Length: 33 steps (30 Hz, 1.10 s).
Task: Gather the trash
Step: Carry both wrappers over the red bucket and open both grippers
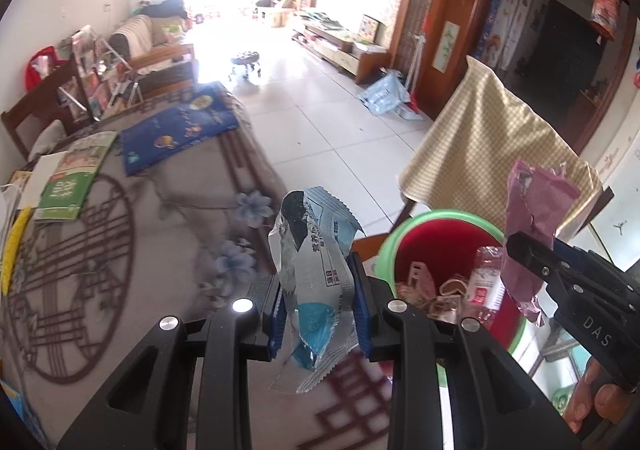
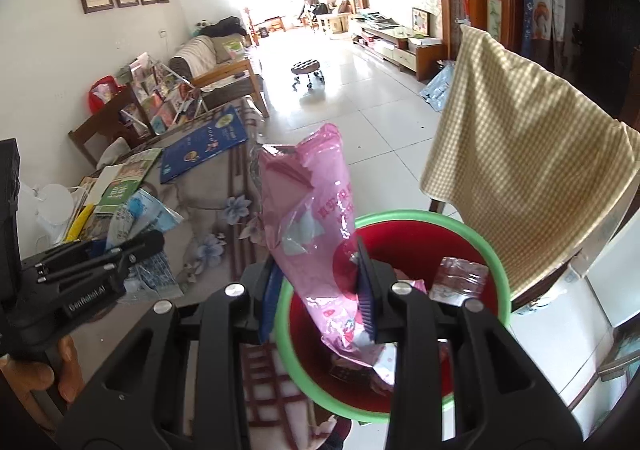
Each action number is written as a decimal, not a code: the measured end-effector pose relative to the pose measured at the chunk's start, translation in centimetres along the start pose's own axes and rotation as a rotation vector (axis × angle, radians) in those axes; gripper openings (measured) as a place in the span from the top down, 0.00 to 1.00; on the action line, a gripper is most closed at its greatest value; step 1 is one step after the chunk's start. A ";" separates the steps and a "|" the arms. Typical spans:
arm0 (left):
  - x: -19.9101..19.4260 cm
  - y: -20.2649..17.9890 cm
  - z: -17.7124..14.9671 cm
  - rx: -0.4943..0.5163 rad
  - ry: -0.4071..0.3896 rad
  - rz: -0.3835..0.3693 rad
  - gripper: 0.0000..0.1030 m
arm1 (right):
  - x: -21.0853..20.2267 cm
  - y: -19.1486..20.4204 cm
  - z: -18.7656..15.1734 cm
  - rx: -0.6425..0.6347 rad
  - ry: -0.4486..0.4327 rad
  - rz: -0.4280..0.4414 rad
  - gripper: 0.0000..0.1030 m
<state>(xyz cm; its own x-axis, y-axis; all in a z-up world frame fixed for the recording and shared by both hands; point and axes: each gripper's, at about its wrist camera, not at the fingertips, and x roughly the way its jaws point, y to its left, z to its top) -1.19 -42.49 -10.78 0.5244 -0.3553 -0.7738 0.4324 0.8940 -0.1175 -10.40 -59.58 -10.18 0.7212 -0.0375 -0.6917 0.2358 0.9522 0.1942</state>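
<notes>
Left gripper [image 1: 318, 302] is clamping a blue-white wrapper [image 1: 316, 250] over the bench [image 1: 152, 250] edge, right gripper [image 2: 320, 290] is pinching a pink wrapper [image 2: 316, 210] above the green-rimmed bin [image 2: 460, 222], open floor [image 2: 380, 122] lying beyond

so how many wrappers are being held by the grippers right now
2. A blue and white wrapper is clamped in the left gripper above the table edge. A pink wrapper is clamped in the right gripper over the red bin.
</notes>
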 end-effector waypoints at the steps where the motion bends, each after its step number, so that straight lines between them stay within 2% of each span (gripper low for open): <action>1: 0.4 -0.6 0.1 0.007 0.010 -0.009 0.75 | 0.0 -0.4 0.0 0.007 0.000 -0.004 0.68; 11: 4.3 -5.7 0.7 0.074 0.099 -0.122 0.75 | -0.5 -6.9 -1.1 0.152 0.032 -0.076 0.67; 15: 5.5 -7.6 0.9 0.097 0.120 -0.168 0.73 | -0.2 -7.9 -1.8 0.181 0.056 -0.087 0.67; 16: 5.8 -8.2 0.9 0.113 0.127 -0.177 0.73 | 0.0 -8.1 -2.0 0.184 0.067 -0.085 0.64; 17: 5.9 -8.5 1.0 0.127 0.131 -0.182 0.66 | 0.2 -8.3 -2.1 0.186 0.079 -0.082 0.61; 18: 6.0 -9.0 0.9 0.142 0.126 -0.173 0.42 | 0.4 -8.5 -2.4 0.190 0.087 -0.087 0.52; 19: 5.8 -9.0 0.8 0.145 0.113 -0.168 0.29 | 0.4 -8.6 -2.6 0.197 0.087 -0.094 0.47; 20: 5.3 -9.0 0.8 0.142 0.077 -0.162 0.17 | 0.3 -8.8 -2.7 0.200 0.086 -0.097 0.46; 24: 4.5 -9.0 1.2 0.169 0.023 -0.137 0.13 | 0.1 -8.8 -2.8 0.180 0.090 -0.108 0.34; 26: 3.9 -8.7 1.6 0.174 -0.013 -0.111 0.11 | -0.4 -8.6 -2.7 0.180 0.062 -0.110 0.33; 31: -0.5 -6.7 3.2 0.148 -0.200 -0.042 0.08 | -3.1 -6.0 -0.8 0.100 -0.115 -0.121 0.09; 33: -2.9 -5.4 4.0 0.136 -0.293 -0.003 0.08 | -4.3 -4.3 -0.1 0.050 -0.205 -0.130 0.05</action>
<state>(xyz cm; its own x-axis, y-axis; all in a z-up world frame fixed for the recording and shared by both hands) -2.09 -47.38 -5.36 0.7036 -0.4387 -0.5590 0.5178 0.8553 -0.0195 -14.62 -63.48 -8.09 0.7985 -0.2248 -0.5585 0.3641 0.9191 0.1506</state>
